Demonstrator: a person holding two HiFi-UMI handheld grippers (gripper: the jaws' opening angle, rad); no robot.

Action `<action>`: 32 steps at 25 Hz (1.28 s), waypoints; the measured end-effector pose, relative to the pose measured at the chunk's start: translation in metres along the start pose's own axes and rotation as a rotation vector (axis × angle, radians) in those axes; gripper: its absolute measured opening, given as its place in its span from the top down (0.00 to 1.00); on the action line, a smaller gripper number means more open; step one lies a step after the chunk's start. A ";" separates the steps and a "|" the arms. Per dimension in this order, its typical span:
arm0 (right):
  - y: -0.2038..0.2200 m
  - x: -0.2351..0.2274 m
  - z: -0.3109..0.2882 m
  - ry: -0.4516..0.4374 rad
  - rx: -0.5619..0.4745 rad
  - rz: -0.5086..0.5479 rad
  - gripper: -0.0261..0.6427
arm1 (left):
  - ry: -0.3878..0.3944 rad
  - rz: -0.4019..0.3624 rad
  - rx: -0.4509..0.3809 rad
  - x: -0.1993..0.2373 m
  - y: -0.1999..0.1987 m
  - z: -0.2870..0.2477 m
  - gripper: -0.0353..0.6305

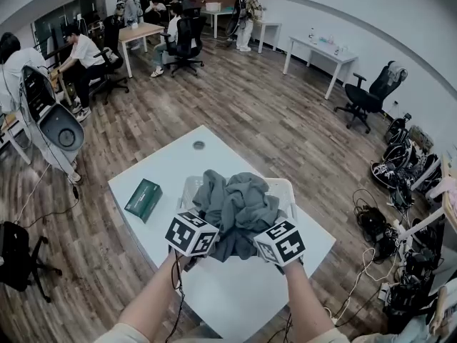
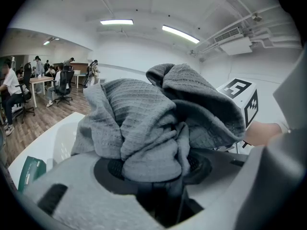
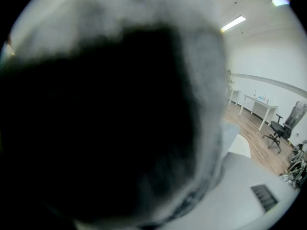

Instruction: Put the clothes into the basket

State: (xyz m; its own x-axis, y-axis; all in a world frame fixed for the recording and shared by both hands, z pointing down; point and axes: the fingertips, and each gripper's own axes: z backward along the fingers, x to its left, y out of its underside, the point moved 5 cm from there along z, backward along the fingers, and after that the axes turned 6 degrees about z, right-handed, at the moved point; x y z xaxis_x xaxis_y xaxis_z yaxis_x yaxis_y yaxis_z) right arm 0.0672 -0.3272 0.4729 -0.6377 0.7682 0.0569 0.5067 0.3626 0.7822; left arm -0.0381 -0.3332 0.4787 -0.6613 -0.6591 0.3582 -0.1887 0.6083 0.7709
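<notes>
Right at the fingers of the left gripper [image 2: 156,182], a fat bunch of the grey clothes [image 2: 144,123] is pinched tight. The fabric squeezes out from between them and balloons upward in folds, so that side has a solid hold. With the right gripper [image 1: 275,239] I honestly can't tell what the fingers are doing, since its own camera is smothered in dark cloth. From the head view it's buried in the near right edge of the same pile, so my guess is it's gripping too. Holding the bundle from both near corners makes sense, as it keeps the floppy stuff gathered in one lump with no sleeves trailing off the side. The heap sits over the white basket [image 1: 288,191] and hides most of its opening, with only the rim peeking out left and right. Looks to me like it's basically in and just needs letting go. The basket is on the white tabletop [image 1: 171,161], and a green packet [image 1: 143,199] lies well off to the left, out of the way.
</notes>
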 end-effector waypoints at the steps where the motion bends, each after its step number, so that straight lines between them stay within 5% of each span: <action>1: 0.002 -0.001 -0.001 -0.004 0.005 -0.007 0.54 | 0.001 0.006 0.004 0.001 0.001 -0.001 0.62; 11: 0.021 -0.011 -0.010 -0.051 0.072 -0.130 0.45 | 0.016 0.089 0.098 0.014 0.013 -0.013 0.50; 18: 0.021 -0.010 0.001 -0.058 0.036 -0.189 0.45 | 0.014 0.091 -0.004 0.012 0.004 -0.003 0.47; 26: 0.003 0.002 0.026 -0.063 0.006 -0.154 0.45 | -0.008 0.002 -0.077 -0.008 -0.014 0.017 0.47; 32: 0.037 0.021 0.022 -0.105 0.183 -0.162 0.45 | 0.023 -0.003 -0.065 -0.026 -0.001 0.017 0.47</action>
State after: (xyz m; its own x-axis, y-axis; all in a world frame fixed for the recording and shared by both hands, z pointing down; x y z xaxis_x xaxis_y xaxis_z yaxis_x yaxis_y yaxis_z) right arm 0.0859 -0.2862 0.4892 -0.6602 0.7393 -0.1327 0.5054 0.5679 0.6497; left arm -0.0330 -0.3091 0.4591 -0.6436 -0.6713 0.3676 -0.1427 0.5771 0.8041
